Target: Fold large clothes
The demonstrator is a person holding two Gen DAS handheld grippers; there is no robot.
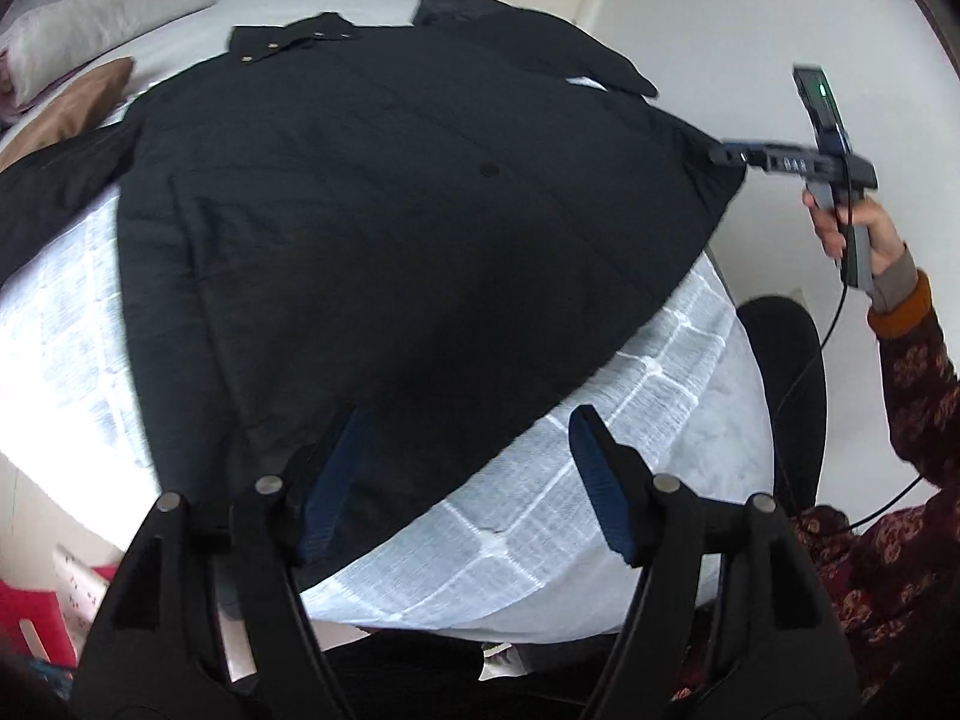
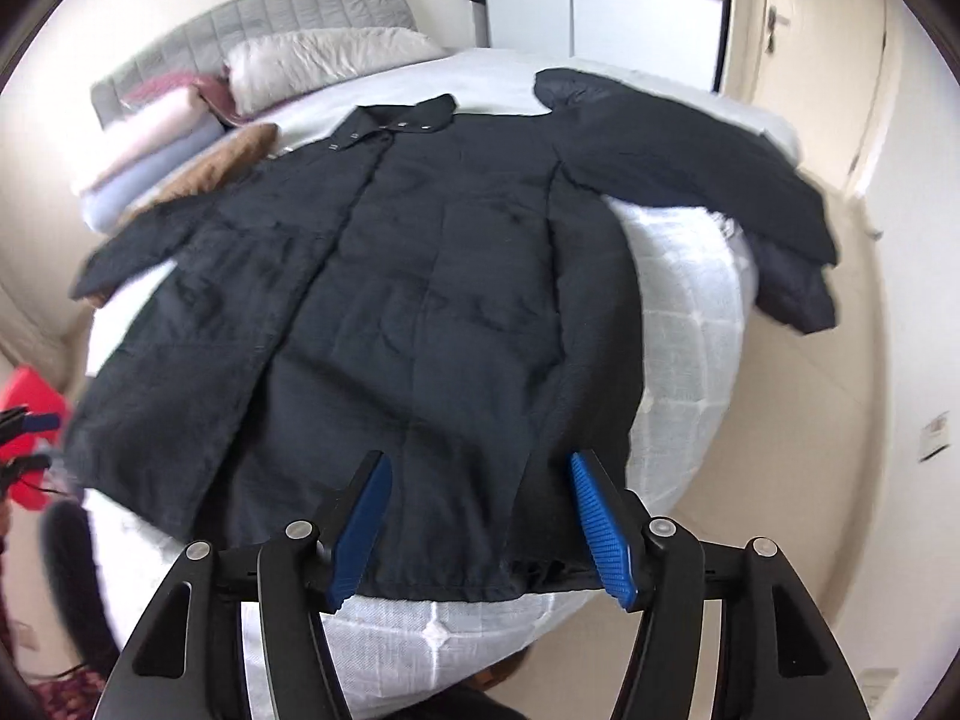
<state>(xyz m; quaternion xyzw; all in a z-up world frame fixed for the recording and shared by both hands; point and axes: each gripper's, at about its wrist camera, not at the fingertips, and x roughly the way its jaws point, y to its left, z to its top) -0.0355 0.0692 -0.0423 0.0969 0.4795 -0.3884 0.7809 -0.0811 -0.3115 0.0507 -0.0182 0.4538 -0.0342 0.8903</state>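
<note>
Lying flat and face up on the bed [image 2: 690, 276], the black coat [image 2: 420, 300] is spread out to its full length, with the collar [image 2: 396, 120] toward the pillows [image 2: 324, 60] and the hem [image 2: 432, 585] at the foot end. No fold is made yet, as far as I can judge: both sleeves lie out to the sides of the coat, and one sleeve [image 2: 720, 180] hangs over the edge of the bed. So the task seems to be at its beginning, with the sleeves and the body not yet folded in.

The right gripper [image 2: 480, 516] hovers just above the hem, its blue fingers [image 2: 600, 528] spread wide and holding nothing. The left gripper [image 1: 468, 480] is near the hem corner of the coat, fingers [image 1: 594, 480] also spread, with one finger over the fabric but not pinching it.
</note>
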